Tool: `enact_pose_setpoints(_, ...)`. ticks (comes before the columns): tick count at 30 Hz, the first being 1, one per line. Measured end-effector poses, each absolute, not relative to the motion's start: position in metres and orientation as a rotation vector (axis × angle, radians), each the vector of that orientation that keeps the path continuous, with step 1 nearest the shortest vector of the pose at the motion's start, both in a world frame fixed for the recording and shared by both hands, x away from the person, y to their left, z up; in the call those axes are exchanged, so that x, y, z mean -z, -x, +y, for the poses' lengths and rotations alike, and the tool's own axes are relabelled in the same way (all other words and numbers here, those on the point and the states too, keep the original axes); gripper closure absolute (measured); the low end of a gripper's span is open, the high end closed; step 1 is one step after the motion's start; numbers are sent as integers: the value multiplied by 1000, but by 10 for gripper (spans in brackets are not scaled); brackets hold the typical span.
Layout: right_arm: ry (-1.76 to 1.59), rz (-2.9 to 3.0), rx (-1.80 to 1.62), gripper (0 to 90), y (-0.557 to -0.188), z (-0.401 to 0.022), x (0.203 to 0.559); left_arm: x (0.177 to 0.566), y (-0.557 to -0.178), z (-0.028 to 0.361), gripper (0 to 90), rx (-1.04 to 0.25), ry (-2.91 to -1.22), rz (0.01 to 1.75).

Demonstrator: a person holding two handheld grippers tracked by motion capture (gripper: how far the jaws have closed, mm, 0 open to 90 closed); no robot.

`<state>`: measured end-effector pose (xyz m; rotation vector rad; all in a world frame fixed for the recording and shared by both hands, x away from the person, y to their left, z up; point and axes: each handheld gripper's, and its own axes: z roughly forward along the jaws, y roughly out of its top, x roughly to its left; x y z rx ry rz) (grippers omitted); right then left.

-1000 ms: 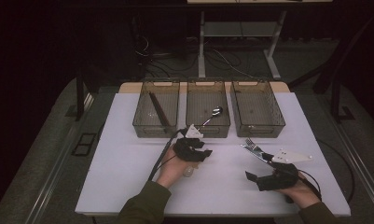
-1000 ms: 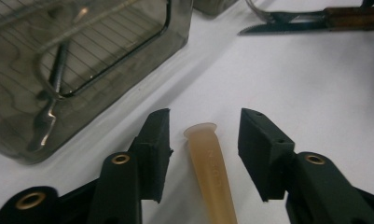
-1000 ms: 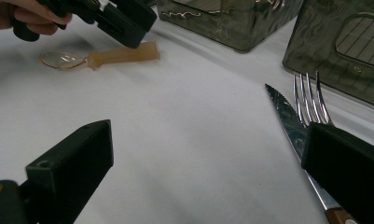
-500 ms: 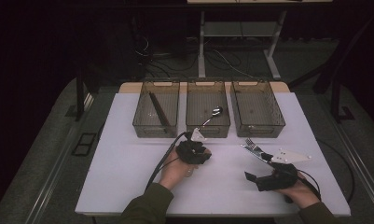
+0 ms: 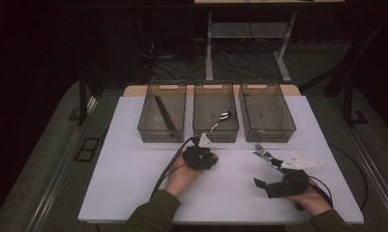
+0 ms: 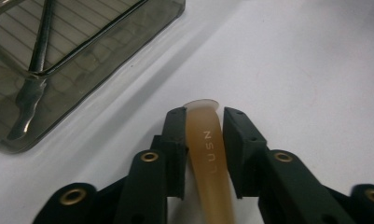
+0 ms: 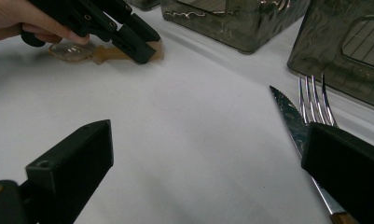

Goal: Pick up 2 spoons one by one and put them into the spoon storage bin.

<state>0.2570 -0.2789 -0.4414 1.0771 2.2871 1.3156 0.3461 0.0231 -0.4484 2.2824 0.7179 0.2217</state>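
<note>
We find the left gripper (image 6: 203, 149) just closed on the amber spoon (image 6: 208, 154); the right gripper (image 7: 208, 154) stands open near the knife (image 7: 292, 122).

From above, my left hand (image 5: 182, 174) covers most of the amber spoon (image 6: 208, 154) I have clamped; its bowl is cut off by the bottom edge in my left gripper view. The knife (image 7: 299, 140) handle runs under my right fingers (image 7: 348, 163) and out of the frame. The dark utensil (image 5: 163, 115) in the left bin (image 5: 148, 131) is too dim to identify.
</note>
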Motion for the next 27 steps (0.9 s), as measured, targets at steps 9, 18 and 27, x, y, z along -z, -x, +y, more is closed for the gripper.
enact_pose_setpoints(9, -1075, 2286, -1317, 19, -257, -279, 441, 447, -347, 22, 733, -226, -2295, 722)
enact_pose_setpoints(18, -1069, 2294, -1313, 19, -257, -278, 442, 445, -349, 21, 740, -203, -2297, 738)
enact_pose_setpoints(27, -1062, 2292, -1321, 19, -257, -277, 441, 440, -347, 24, 740, -156, -2284, 728)
